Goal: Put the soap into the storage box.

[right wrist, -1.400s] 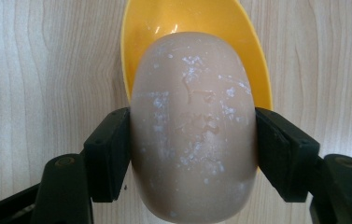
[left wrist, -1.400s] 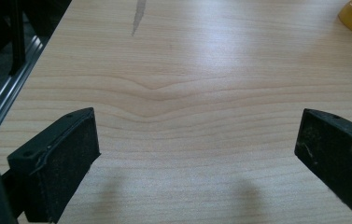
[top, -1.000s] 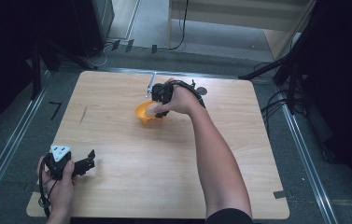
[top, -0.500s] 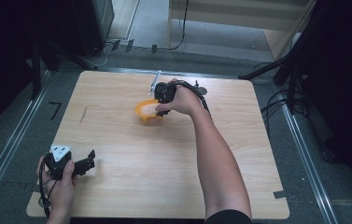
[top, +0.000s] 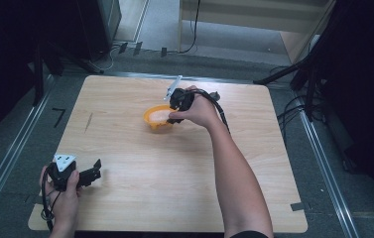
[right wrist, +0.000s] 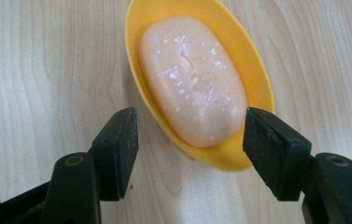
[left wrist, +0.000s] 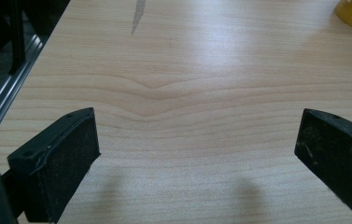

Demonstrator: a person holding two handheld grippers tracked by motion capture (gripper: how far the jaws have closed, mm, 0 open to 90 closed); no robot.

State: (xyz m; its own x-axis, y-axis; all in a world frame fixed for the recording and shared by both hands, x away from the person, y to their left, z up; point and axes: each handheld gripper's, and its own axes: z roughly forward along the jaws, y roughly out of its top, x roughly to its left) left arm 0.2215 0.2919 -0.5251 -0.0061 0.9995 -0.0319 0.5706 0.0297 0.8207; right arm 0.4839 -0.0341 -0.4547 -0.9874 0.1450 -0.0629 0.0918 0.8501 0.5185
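Right gripper point(right wrist: 191, 135) is over the yellow oval plastic soap dish point(right wrist: 253, 79), its jaws straddling the dish's near end, and I can see a sliver of table between each pad and the rim, so they're apart, not clamped. Those jaws have just been opening again after a squeeze. The pale peach oval soap bar point(right wrist: 192, 79) lies inside the dish. On the light wooden table point(top: 174, 198), the dish point(top: 154, 119) sits toward twelve o'clock from the centre, well clear of every edge, with bare wood all around. Left gripper point(left wrist: 197, 154) rests at the eight o'clock corner, near the front edge, jaws wide apart over bare wood. Compared with a second ago, the dish is where it was and the left hand hasn't budged
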